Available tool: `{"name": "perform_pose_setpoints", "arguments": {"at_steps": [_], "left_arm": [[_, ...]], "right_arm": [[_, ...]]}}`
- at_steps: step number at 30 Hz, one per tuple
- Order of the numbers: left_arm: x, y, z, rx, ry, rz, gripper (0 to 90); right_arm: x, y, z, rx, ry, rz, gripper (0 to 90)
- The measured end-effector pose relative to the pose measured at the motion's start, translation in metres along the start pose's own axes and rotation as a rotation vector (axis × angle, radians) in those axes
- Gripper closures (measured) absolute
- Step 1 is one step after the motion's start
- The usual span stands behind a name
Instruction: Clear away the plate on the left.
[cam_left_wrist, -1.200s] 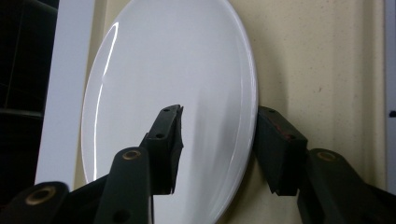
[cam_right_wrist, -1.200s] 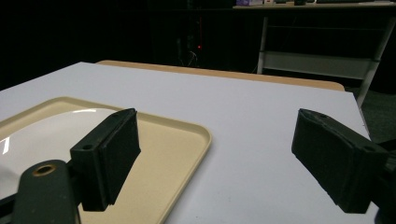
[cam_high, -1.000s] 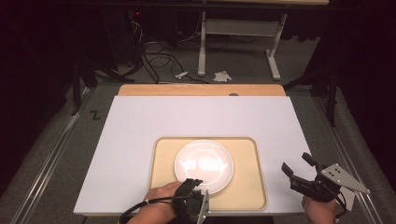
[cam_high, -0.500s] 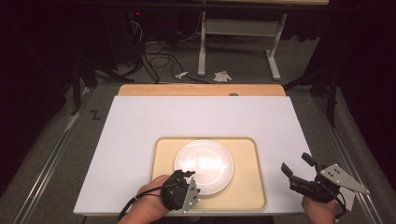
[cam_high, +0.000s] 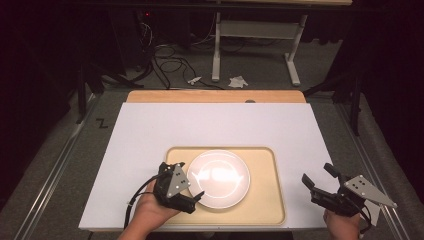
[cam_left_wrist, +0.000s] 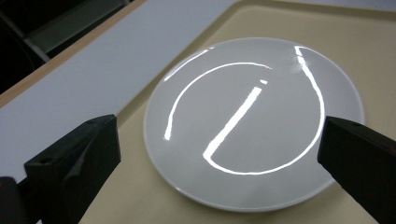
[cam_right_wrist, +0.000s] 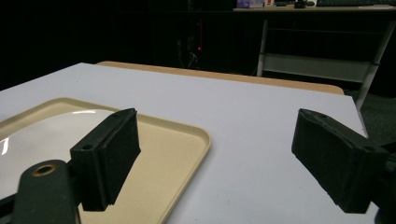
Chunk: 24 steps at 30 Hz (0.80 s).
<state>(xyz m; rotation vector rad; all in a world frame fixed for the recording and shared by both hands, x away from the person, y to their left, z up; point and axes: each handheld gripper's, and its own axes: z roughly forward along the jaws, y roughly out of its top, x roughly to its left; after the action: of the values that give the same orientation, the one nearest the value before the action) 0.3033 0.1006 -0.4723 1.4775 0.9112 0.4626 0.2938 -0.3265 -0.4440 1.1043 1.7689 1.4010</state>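
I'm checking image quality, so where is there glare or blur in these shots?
Left gripper view: bright ring and streak of glare on the white plate, near jaws soft. High view: a milder sheen on the plate, dark surroundings. Right gripper view: the jaws blurred, the beige tray evenly lit.

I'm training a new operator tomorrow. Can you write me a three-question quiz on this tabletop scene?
1. True or false: the white plate lies on the beige tray.
2. Which gripper is at the plate's rim? A) left gripper B) right gripper
3. Fill in: both grippers' jaws stand ____.

Key: 1 true. 2 A; the right gripper is beyond the tray's right edge, over the white table. 3 open, holding nothing.
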Motion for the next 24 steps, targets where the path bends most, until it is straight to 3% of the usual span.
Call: {"name": "perform_pose_setpoints", "arguments": {"at_steps": [1,2,8,10,11,12,15,17,18,21,24], "left_arm": [[0.0,0.0,0.0,0.0,0.0,0.0,0.0],[0.009,0.006,-0.005,-0.038,0.02,-0.034,0.0],[0.048,0.025,-0.031,-0.143,0.092,-0.156,0.0],[0.061,0.028,-0.043,-0.167,0.125,-0.171,0.0],[0.061,0.028,-0.043,-0.167,0.125,-0.171,0.0],[0.075,0.031,-0.056,-0.194,0.16,-0.194,0.0],[0.093,0.029,-0.076,-0.224,0.244,-0.192,0.0],[0.098,0.028,-0.083,-0.23,0.264,-0.187,0.0],[0.107,0.024,-0.097,-0.253,0.299,-0.191,0.0],[0.114,0.021,-0.113,-0.279,0.34,-0.194,0.0],[0.113,0.026,-0.119,-0.322,0.342,-0.213,0.0]], "right_arm": [[0.0,0.0,0.0,0.0,0.0,0.0,16.1],[0.0,0.0,0.0,-0.001,-0.001,-0.001,16.1],[-0.001,0.0,-0.001,-0.001,-0.004,0.001,16.1],[0.0,0.0,-0.001,-0.001,-0.005,0.001,16.1],[0.0,0.0,-0.001,-0.001,-0.005,0.001,16.1],[0.0,0.0,-0.001,0.002,-0.005,0.001,16.1],[0.0,0.0,0.0,0.004,-0.002,-0.002,16.2],[0.0,-0.001,0.001,0.004,-0.002,-0.002,16.1],[0.0,-0.002,0.001,0.01,-0.001,0.005,16.1],[-0.002,-0.004,0.002,0.018,-0.012,0.017,16.2],[-0.002,-0.004,0.002,0.016,-0.02,0.026,16.1]]}}
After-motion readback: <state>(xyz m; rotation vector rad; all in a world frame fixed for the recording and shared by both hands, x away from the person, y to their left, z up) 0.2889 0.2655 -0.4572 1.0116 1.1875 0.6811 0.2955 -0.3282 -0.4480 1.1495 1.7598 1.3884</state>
